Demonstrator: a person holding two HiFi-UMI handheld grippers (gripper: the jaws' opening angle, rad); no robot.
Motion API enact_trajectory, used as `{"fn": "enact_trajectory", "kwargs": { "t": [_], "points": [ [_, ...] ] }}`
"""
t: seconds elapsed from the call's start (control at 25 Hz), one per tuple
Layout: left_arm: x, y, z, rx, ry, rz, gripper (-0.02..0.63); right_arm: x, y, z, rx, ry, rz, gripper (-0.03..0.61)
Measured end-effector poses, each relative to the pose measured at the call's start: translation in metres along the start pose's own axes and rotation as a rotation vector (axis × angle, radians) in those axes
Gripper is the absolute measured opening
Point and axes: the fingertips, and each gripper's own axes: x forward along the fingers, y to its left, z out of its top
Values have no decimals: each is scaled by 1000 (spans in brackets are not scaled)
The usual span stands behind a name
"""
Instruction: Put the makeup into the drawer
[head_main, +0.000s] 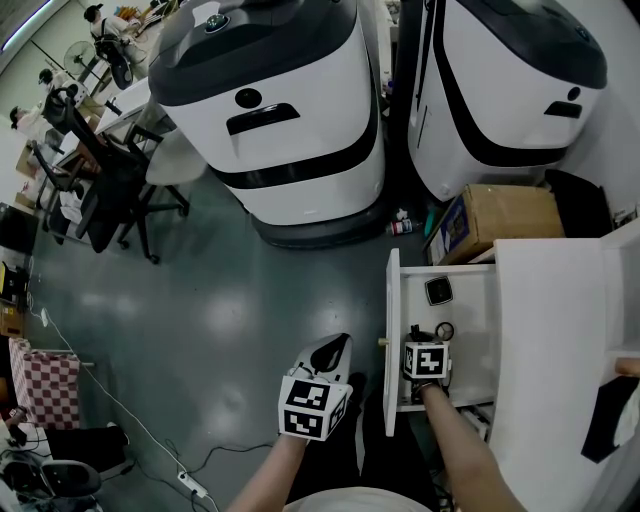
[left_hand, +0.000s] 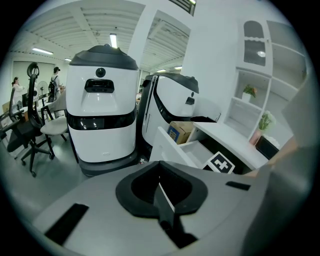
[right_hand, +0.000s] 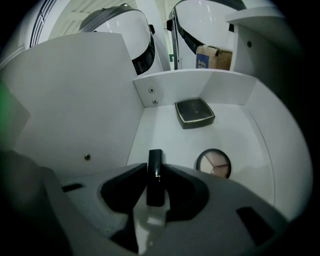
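The white drawer (head_main: 392, 300) stands pulled open from the white cabinet at the right. Inside it lie a square dark compact (right_hand: 194, 112) and a round eyeshadow palette (right_hand: 213, 162); the head view shows the compact (head_main: 438, 290) near the drawer's far end. My right gripper (head_main: 420, 338) points down into the drawer's near end. It is shut on a slim black lipstick tube (right_hand: 155, 175), which stands upright between its pads. My left gripper (head_main: 335, 346) hangs over the floor just left of the drawer front, jaws shut together with nothing between them (left_hand: 162, 192).
Two big white and black machines (head_main: 290, 100) (head_main: 510, 80) stand beyond the drawer. A cardboard box (head_main: 495, 220) sits on the floor behind it. Office chairs (head_main: 110, 190) and people are at the far left. A cable (head_main: 120, 410) runs across the grey floor.
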Motion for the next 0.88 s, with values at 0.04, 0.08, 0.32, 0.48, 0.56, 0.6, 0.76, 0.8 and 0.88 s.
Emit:
{"fn": "enact_trajectory", "kwargs": {
  "t": [0.04, 0.08, 0.32, 0.48, 0.56, 0.6, 0.76, 0.8, 0.88],
  "points": [
    [0, 0, 0, 1, -1, 0, 2, 0, 1, 0, 1, -2, 4, 103],
    [0, 0, 0, 2, -1, 0, 2, 0, 1, 0, 1, -3, 8, 103],
    [-2, -3, 0, 8, -4, -11, 2, -8, 1, 1, 17, -13, 9, 103],
    [-2, -5, 2, 12, -12, -20, 2, -25, 2, 10, 20, -66, 7, 103],
    [-2, -7, 4, 14, -18, -27, 2, -38, 3, 16, 27, -103, 6, 103],
    [-2, -8, 5, 16, -21, -31, 2, -44, 3, 18, 35, -119, 8, 103],
    [-4, -13, 10, 28, -32, -50, 2, -68, 6, 28, 66, -177, 22, 103],
    [-5, -15, 11, 33, -34, -57, 2, -74, 6, 30, 73, -190, 26, 103],
    [-7, -19, 12, 40, -37, -69, 2, -87, 8, 34, 84, -219, 40, 103]
  ]
}}
